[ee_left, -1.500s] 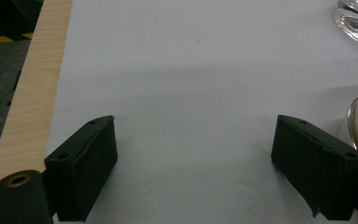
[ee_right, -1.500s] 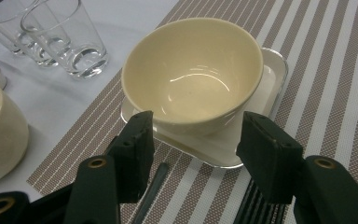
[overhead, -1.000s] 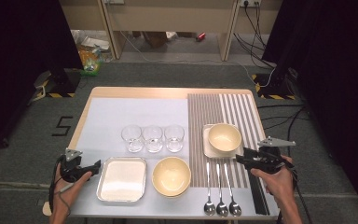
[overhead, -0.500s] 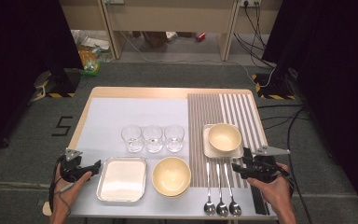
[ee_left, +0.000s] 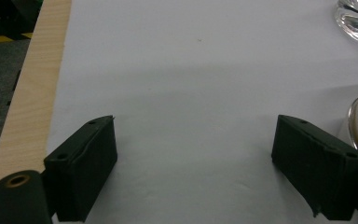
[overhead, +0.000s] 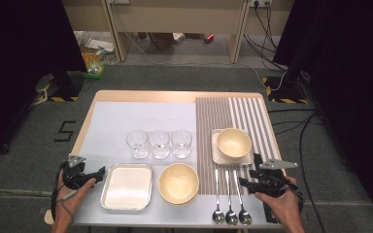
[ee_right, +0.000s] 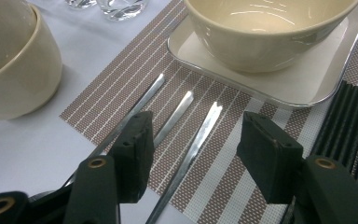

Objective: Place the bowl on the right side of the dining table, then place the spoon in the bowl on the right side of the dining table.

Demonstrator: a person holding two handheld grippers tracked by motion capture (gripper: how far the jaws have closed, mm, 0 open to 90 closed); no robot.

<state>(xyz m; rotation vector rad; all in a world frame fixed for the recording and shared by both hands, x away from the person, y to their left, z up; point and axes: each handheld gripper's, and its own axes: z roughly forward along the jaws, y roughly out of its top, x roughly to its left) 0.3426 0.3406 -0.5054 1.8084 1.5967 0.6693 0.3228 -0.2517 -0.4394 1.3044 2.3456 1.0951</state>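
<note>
Three metal spoons [overhead: 230, 194] lie side by side on the striped placemat [overhead: 235, 114], bowls toward the front edge. My right gripper [overhead: 243, 184] hovers low over their handles, open. In the right gripper view, the right gripper [ee_right: 196, 129] straddles the rightmost spoon handle [ee_right: 213, 112] without touching it, and its left jaw covers part of the other two handles [ee_right: 177, 109]. My left gripper [overhead: 98, 173] rests near the table's front left corner, open, with only white mat [ee_left: 191, 93] between its jaws in the left gripper view.
A cream bowl [overhead: 233, 142] sits on a square plate [overhead: 216, 156] behind the spoons. Stacked cream bowls [overhead: 178, 182] stand left of them, then a metal tray [overhead: 126, 186]. Three glasses [overhead: 159, 143] line the middle. Black chopsticks [ee_right: 354, 121] lie right of the spoons.
My right gripper has come down and toward the front edge, closer over the spoon handles. The left gripper has stayed put.
</note>
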